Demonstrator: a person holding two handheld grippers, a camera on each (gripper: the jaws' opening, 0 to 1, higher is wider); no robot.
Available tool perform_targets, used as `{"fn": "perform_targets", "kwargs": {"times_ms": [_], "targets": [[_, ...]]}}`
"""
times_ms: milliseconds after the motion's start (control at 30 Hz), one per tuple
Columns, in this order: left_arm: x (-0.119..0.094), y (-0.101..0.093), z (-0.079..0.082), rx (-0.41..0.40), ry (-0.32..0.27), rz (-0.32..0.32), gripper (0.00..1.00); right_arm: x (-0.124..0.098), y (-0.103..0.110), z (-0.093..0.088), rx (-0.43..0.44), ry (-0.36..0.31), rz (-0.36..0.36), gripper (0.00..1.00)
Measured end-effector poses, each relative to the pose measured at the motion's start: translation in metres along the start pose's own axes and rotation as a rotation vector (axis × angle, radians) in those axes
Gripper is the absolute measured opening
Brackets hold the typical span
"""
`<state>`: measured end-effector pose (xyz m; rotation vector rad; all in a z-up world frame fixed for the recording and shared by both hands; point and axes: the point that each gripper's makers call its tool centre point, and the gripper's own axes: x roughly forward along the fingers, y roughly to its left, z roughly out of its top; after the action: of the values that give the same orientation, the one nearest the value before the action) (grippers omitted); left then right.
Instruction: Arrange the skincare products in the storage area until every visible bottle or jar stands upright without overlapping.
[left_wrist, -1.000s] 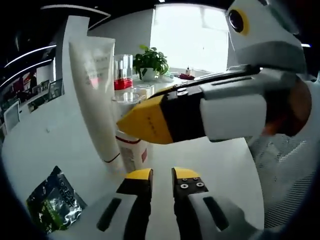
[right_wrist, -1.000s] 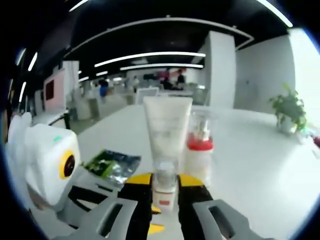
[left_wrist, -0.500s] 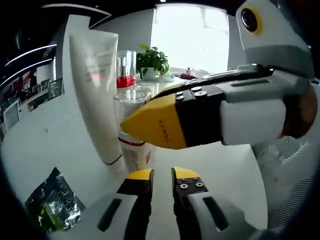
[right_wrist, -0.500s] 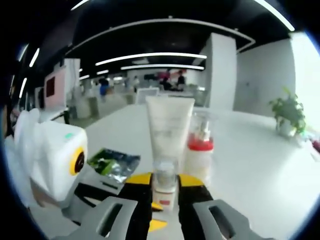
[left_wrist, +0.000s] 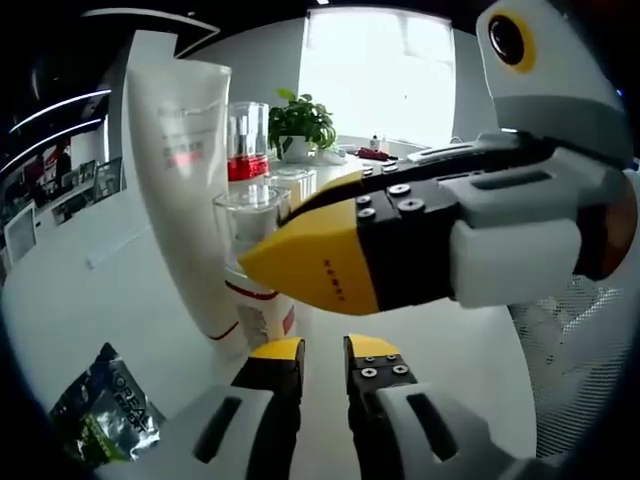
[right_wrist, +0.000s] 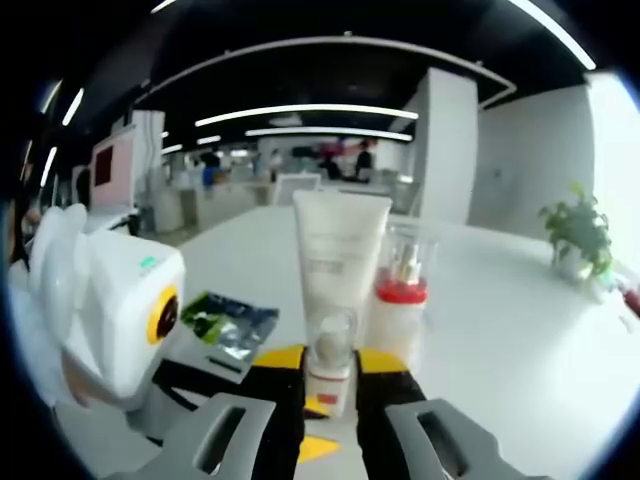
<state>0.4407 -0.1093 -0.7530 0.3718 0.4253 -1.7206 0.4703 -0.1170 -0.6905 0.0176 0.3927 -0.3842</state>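
Right tongs (right_wrist: 330, 372) clamp the small clear-capped bottle (right_wrist: 329, 365) upright on the table (right_wrist: 500, 340), just before the standing white tube (right_wrist: 337, 250); left tongs (left_wrist: 322, 352), nearly closed and empty, wait below.

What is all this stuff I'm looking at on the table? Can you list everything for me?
Tall white squeeze tube: one, white, standing on its cap at the table's middle.
Small clear-capped bottle with red band: one, clear and white, in front of the tube, between the right gripper's jaws.
Clear-topped pump bottle with red collar: one, white body, beside the tube.
Green foil sachet: one, green and silver, lying flat.
Potted green plant: one, far edge of the white table.
Left gripper: yellow-tipped, jaws nearly together, nothing between them.
Right gripper: yellow-tipped, closed on the small bottle.
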Motion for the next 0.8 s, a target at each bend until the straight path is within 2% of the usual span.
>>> {"fn": "perform_targets", "kwargs": {"times_ms": [467,800], "targets": [[-0.002,-0.002,0.0,0.004,0.008,-0.003,0.14,-0.005,0.0,-0.002,0.0,-0.001,0.0,0.13],[-0.01,-0.017,0.003,0.005,0.01,-0.016,0.14,-0.019,-0.005,0.014,-0.029,-0.061,-0.011,0.17]]}}
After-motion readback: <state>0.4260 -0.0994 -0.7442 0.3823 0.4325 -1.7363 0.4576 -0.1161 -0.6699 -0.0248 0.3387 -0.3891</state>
